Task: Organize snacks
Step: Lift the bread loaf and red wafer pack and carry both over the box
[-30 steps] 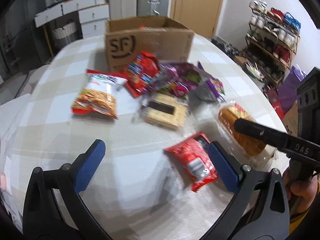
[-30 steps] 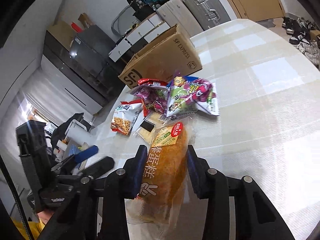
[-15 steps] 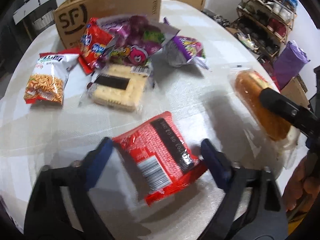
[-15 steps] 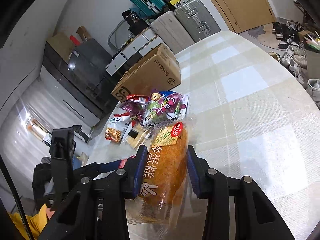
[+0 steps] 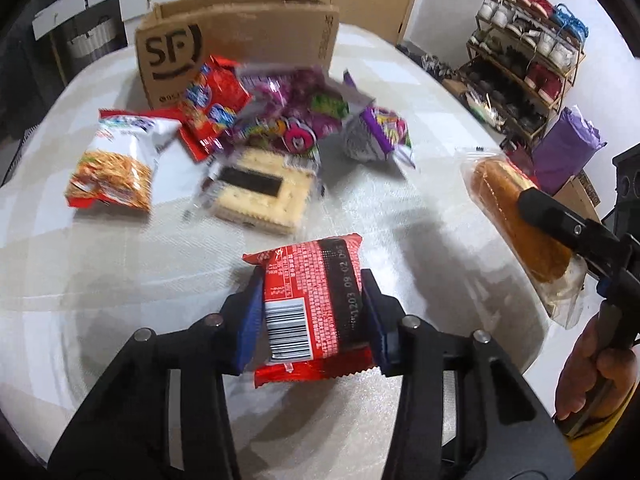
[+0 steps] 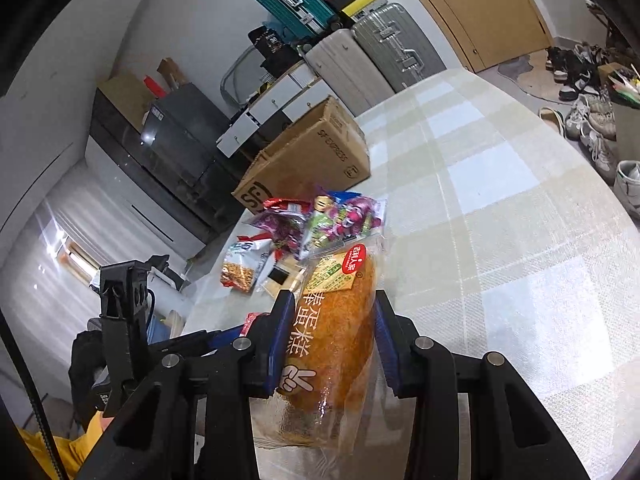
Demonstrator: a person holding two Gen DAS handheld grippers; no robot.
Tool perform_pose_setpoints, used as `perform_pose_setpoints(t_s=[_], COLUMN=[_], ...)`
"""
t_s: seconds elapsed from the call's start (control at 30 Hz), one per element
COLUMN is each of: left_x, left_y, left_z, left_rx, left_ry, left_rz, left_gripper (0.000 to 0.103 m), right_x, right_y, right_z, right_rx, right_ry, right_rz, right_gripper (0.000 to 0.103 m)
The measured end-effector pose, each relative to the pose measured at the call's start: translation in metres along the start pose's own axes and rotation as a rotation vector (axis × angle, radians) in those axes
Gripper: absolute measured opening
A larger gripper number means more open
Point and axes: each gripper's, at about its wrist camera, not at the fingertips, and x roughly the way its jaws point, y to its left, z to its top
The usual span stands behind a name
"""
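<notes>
since a second ago the left tool [image 5: 312, 314] has dropped from a wide-open hover over the near worktop [image 5: 120, 264] onto the red snack packet [image 5: 310, 300], and its jaws have just been closing, with the packet now between the blue pads [image 5: 250, 320], which press its two long edges. looks like a fresh grab, folks: the packet sits barcode-up near the worktop's front edge, and whether it's lifted clear or lying flat i can't tell.

over on the right, the right tool [image 6: 334, 344] is clamped tight on the wrapped cake loaf [image 6: 336, 332], held up above the worktop, right of the pile.

so the step in hand, by my read, is picking up, one snack per hand. next move likely calls for carrying both to the cardboard box [image 5: 240, 36] at the far side, open top up, and letting go inside it. the rest of the pile, the noodle snack bag [image 5: 114, 168], the cracker pack [image 5: 260, 192] and the purple candy bags [image 5: 304, 128], lies in front of the box, so both loads need to go over them. that thin foil packet may slip if the pinch is light.
</notes>
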Motion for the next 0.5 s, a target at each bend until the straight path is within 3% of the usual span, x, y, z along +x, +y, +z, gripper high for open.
perform_pose_setpoints(t_s=[0.5], left_x=[-0.088], left_y=[0.041], left_z=[0.005], left_rx=[-0.045], left_ry=[-0.196], left_rz=[0.041], left_gripper=[0.041], right_x=[-0.015], right_y=[0.066], right_z=[0.041], right_rx=[-0.133], right_ry=[-0.054], right_rz=[0.038], right_gripper=[0.039])
